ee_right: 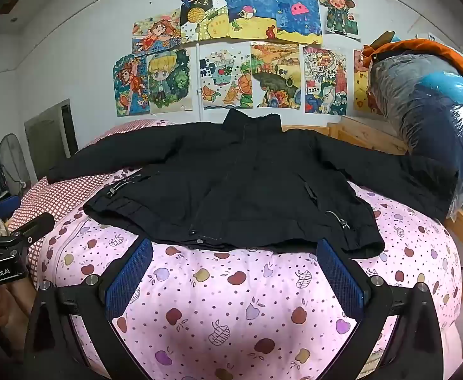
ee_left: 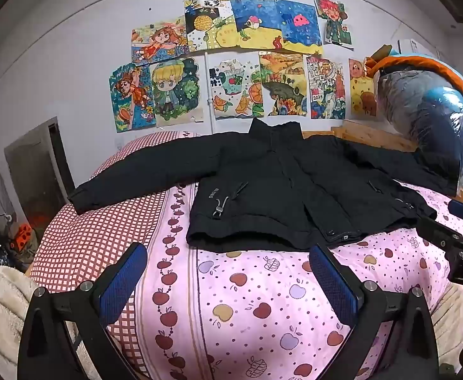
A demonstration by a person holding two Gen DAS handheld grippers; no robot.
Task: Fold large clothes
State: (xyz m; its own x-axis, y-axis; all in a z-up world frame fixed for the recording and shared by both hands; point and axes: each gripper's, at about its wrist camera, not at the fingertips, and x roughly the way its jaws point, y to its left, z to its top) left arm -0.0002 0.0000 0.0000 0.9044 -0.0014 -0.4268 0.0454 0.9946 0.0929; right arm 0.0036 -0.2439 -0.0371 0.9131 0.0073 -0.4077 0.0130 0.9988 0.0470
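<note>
— Where was the black jacket (ee_left: 272, 186) found?

— It was seen spread flat, front up, on the pink apple-print bedspread (ee_left: 247, 300), with both sleeves stretched out to the sides and the collar turned toward the wall. The front was closed and the hem lay nearest the cameras. One sleeve was laid across a red-and-white checked cover (ee_left: 82, 237) beside the bedspread; the other reached toward a plastic-wrapped bundle (ee_left: 431, 120) at the bed's far corner.

— And how was the left gripper (ee_left: 228, 280) held?

— Its blue-padded fingers were spread wide above the bedspread, just short of the hem. Nothing was caught between them and the jacket was not touched.

— The right gripper (ee_right: 234, 277)?

— The same was noted in the right wrist view: jaws wide apart, nothing pinched, its tips close to the hem of the jacket (ee_right: 237, 183) but clear of it. Each gripper was glimpsed at the edge of the other's view, so they were held side by side.

— What else was recorded?

— Colourful drawings (ee_right: 247, 53) were pinned on the white wall behind the bed, and a wooden bed frame (ee_right: 367, 136) was visible beyond the collar.
</note>
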